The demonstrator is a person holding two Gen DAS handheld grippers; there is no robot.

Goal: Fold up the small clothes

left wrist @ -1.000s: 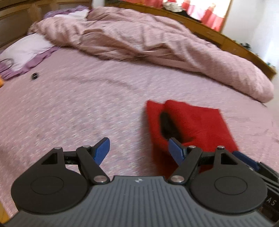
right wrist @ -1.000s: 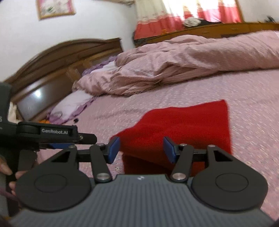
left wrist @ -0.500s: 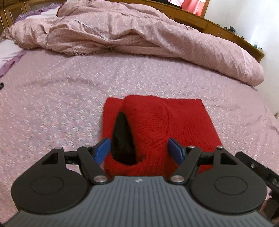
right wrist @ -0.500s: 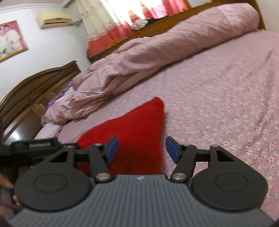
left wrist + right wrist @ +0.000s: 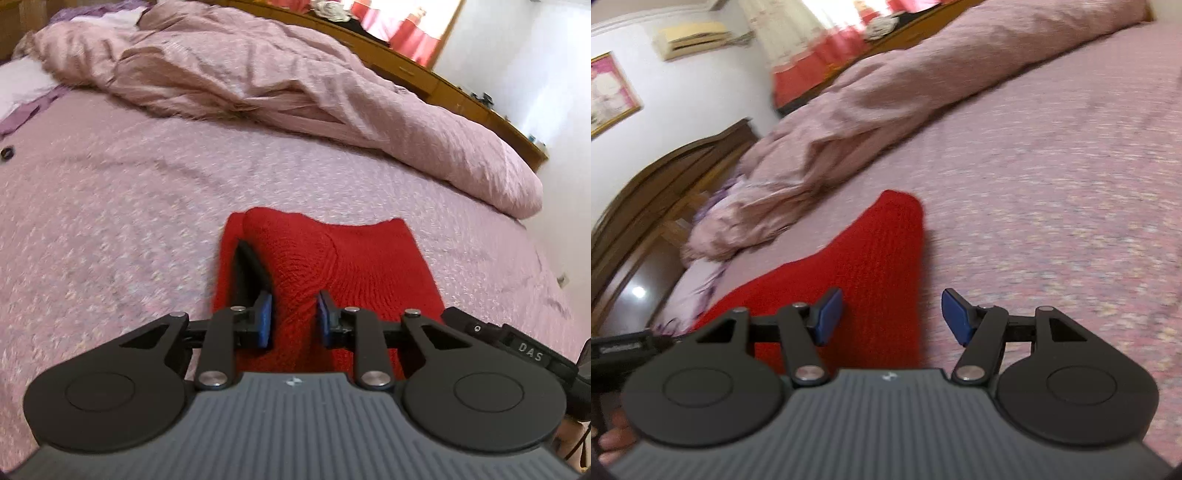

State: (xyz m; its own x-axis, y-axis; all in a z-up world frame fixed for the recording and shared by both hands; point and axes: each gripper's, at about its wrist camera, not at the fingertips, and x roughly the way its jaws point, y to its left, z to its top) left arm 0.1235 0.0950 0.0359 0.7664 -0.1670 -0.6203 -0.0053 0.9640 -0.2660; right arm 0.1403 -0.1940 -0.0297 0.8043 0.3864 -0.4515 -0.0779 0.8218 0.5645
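Left tool pinches the red knitted garment's raised fold.

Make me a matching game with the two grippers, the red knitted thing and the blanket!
Things:
1. left gripper
2. right gripper
3. red knitted garment
4. pink duvet

States:
A. bunched up at the far side of the bed
B. jaws apart over an edge of the red knit
C. lying on the bedsheet
D. pinching a fold of red knit

Pairs: 1-D, 2-B, 3-C, 4-A
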